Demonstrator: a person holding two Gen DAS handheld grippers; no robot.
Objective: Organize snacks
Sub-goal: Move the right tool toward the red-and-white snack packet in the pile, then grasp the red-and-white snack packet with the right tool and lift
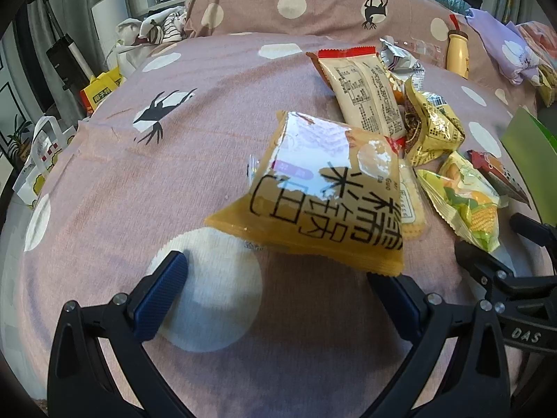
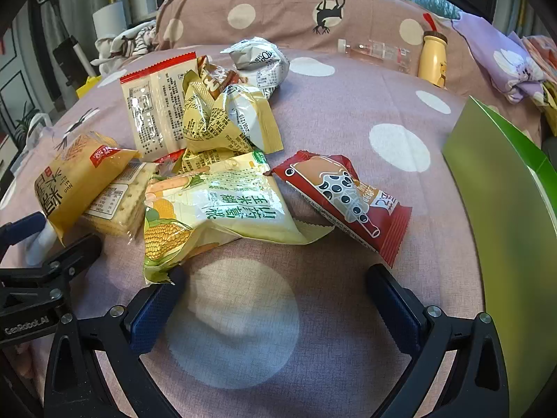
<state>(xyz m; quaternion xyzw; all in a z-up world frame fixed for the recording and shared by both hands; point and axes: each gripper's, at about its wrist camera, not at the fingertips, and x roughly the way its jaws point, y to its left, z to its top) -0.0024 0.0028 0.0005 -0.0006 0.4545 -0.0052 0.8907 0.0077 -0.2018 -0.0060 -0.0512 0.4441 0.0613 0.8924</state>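
Note:
A heap of snack packets lies on a pink dotted bedsheet [image 1: 209, 80]. In the left wrist view an orange packet [image 1: 313, 191] with large black characters lies just ahead of my open left gripper [image 1: 278, 282]. Its near corner overlaps the right fingertip [image 1: 386, 285], and nothing is gripped. My right gripper [image 2: 275, 289] is open too. A corn-printed packet [image 2: 216, 209] reaches its left fingertip [image 2: 167, 292], and a red bubble-tea packet [image 2: 344, 195] lies ahead of the right one. Cracker packs [image 2: 115, 202], a beige red-edged pack [image 2: 153, 104] and a silver pack [image 2: 261, 59] lie behind.
A green box [image 2: 504, 226] stands at the right. A yellow bottle [image 2: 433, 59] and a lilac cloth [image 2: 501, 59] rest by the dotted pillow [image 2: 278, 10]. Bags [image 1: 45, 153] sit off the bed's left edge. The two grippers are side by side, the left gripper [image 2: 52, 240] just left of the right.

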